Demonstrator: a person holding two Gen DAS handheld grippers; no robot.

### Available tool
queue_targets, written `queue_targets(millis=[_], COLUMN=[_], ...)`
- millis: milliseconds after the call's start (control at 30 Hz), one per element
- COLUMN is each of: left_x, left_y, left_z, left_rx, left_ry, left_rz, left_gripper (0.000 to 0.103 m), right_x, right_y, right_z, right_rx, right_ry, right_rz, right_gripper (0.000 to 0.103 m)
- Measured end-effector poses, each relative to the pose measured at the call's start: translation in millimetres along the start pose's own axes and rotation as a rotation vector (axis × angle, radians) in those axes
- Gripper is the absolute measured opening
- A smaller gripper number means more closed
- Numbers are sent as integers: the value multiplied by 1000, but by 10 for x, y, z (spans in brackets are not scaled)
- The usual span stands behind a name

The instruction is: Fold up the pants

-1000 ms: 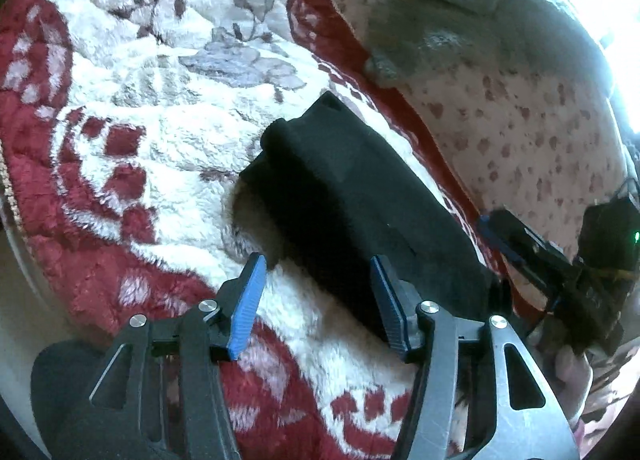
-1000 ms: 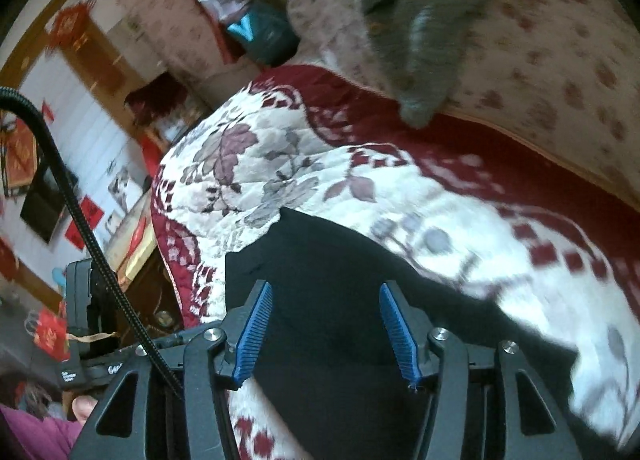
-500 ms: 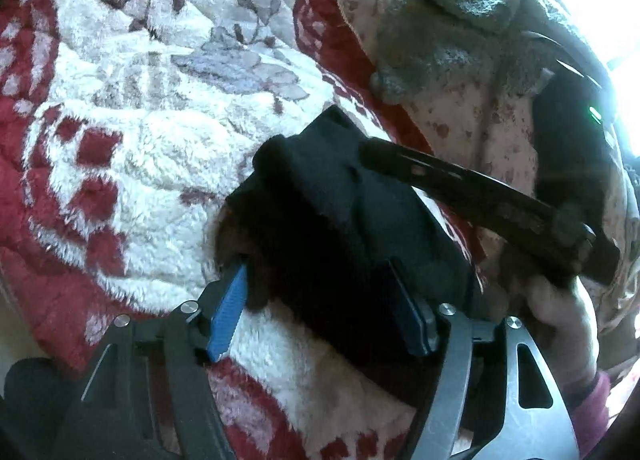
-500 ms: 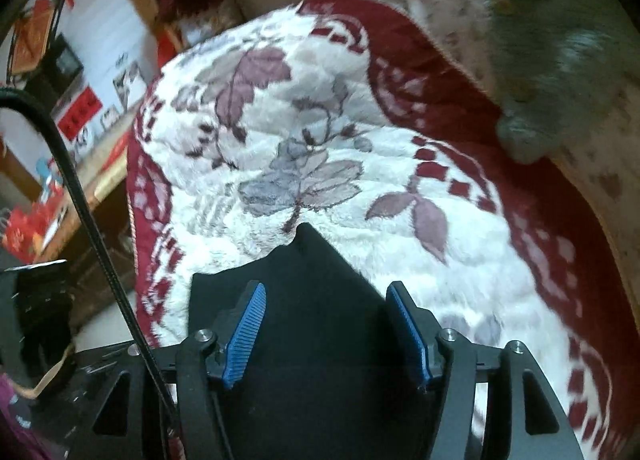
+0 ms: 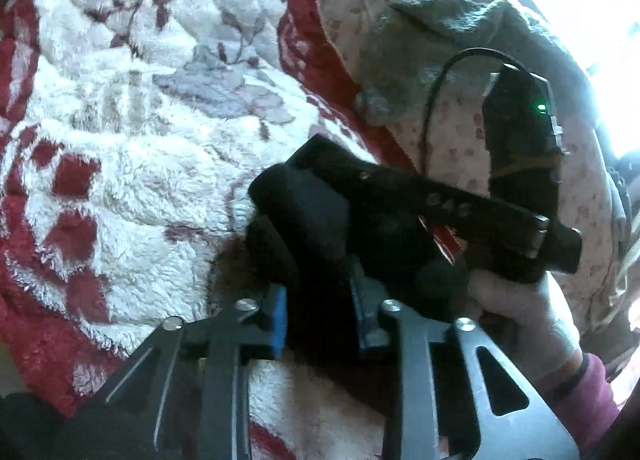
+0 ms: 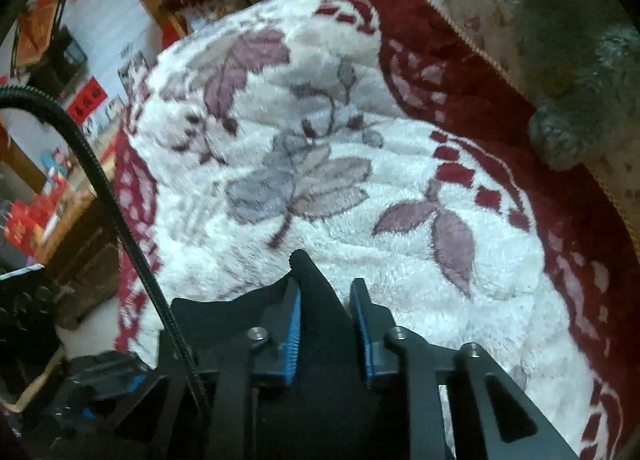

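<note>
- The black pants [image 5: 316, 215] sit bunched into a thick, dark bundle on the fluffy white, red-bordered blanket [image 5: 120, 147], folds lost in the black cloth.
- One corner pokes up as a point in the right wrist view, pants [image 6: 316, 300] against white pile with purple leaves.
- Left gripper [image 5: 318, 316] has just been closing, and its blue pads are clamped on the near edge of the bundle.
- Right gripper [image 6: 326, 320] has just been closing too, and pinches that raised corner between its pads.
- The person's hand [image 5: 520, 312] with a pink cuff holds the right tool beside the bundle.
- A grey towel [image 5: 432, 55] lies well apart, beyond the red border.
</note>
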State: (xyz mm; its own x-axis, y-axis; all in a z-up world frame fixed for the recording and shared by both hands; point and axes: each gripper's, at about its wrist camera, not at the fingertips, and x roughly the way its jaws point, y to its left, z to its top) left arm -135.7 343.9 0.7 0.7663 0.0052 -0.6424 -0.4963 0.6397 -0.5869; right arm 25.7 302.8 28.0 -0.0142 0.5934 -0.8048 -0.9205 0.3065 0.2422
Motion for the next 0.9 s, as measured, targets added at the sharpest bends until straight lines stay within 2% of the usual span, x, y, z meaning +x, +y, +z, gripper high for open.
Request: queue_targets(millis=[167, 300, 533, 700, 900], left_x=[-260, -540, -858, -892, -732], left_y=[-218, -549, -1236, -1786, -2432], left_z=[-15, -65, -194, -458, -993], left_rx=[62, 153, 295, 411, 560], left_ry=[-66, -127, -156, -124, -34], left_rz=[-15, -42, -156, -237, -303], left_gripper=[14, 13, 13, 13, 13], right_x=[-525, -1027, -2005, -2600, -3116], right_y=[100, 162, 32, -106, -371], right_z=[-33, -144, -615, -1053, -1809], right_rx=[36, 60, 166, 229, 346], right_ry=[-123, -223, -423, -526, -620], right_rz=[54, 82, 111, 89, 54], right_gripper=[16, 16, 16, 15, 15])
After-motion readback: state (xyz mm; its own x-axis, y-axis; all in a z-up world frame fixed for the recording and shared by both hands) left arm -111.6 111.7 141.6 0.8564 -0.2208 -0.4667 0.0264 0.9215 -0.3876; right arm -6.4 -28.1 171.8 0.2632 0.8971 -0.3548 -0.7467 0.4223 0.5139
